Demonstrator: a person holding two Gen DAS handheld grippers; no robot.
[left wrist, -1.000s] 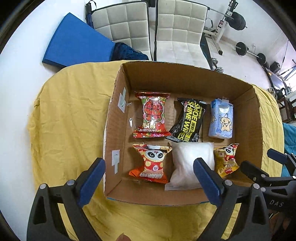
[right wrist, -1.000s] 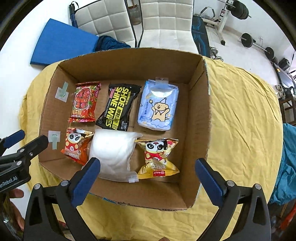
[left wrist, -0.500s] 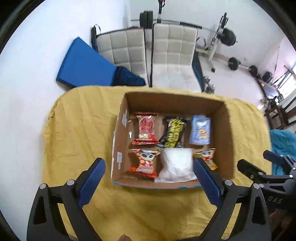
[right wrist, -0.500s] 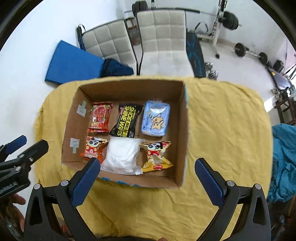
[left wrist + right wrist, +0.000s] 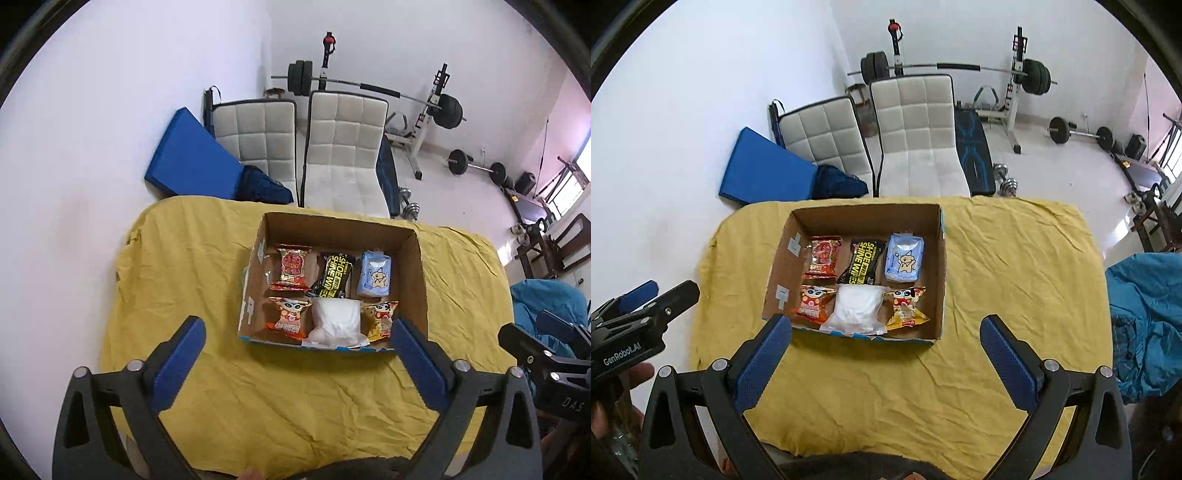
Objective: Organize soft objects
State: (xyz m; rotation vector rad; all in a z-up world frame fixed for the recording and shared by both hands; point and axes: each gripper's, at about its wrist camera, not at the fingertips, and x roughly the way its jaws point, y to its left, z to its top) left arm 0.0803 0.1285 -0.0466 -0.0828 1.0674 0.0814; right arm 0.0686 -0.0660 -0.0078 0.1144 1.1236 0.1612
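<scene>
Six soft packets are seen laid in two rows inside the cardboard box (image 5: 940, 258) on the yellow-covered surface (image 5: 1015, 280), with the white pouch (image 5: 855, 308) between the two panda snack packs, so the sorting is judged all but done. Both the left gripper (image 5: 295, 365) and the right gripper (image 5: 886, 354) are held spread wide and empty, above the near side of the surface. Any last tidying is best done with a light pinch at a packet's sealed edge, so that nothing is crushed or its neighbours disturbed.
</scene>
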